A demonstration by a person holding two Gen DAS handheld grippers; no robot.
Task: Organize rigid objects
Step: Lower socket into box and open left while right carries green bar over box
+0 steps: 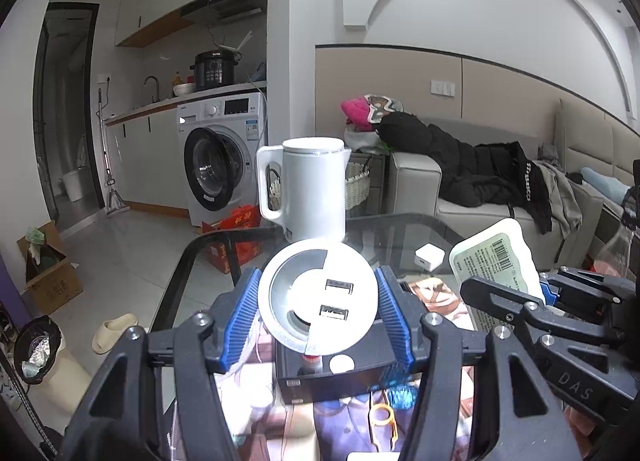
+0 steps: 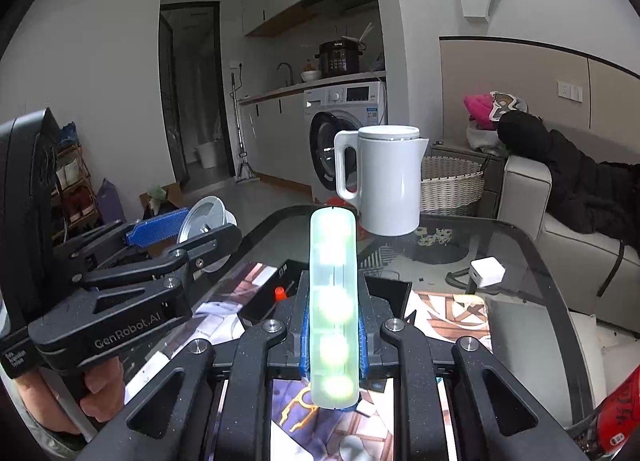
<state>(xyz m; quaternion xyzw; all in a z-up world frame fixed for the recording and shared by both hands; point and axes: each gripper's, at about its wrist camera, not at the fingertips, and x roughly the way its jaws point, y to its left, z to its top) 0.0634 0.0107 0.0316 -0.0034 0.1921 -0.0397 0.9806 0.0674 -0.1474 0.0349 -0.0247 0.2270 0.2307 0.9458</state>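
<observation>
Fingers: left gripper [image 1: 318, 313] clamped on white round USB hub [image 1: 318, 299] across its rim, held above black box [image 1: 336, 377] on glass bench [image 1: 400, 229]. Hub looks stiff, light, smooth, so rim grip seems ok. Right gripper [image 2: 334, 335] fully closed on flat translucent pill case [image 2: 333, 301], gripped by its thin edges; prob light, slippery w/ a long overhang. Kettle [image 2: 390, 181] sits further back.

The kettle [image 1: 308, 189] stands on the glass table [image 1: 400, 229], behind the box [image 1: 336, 377], charger [image 1: 430, 257] to its right.
</observation>
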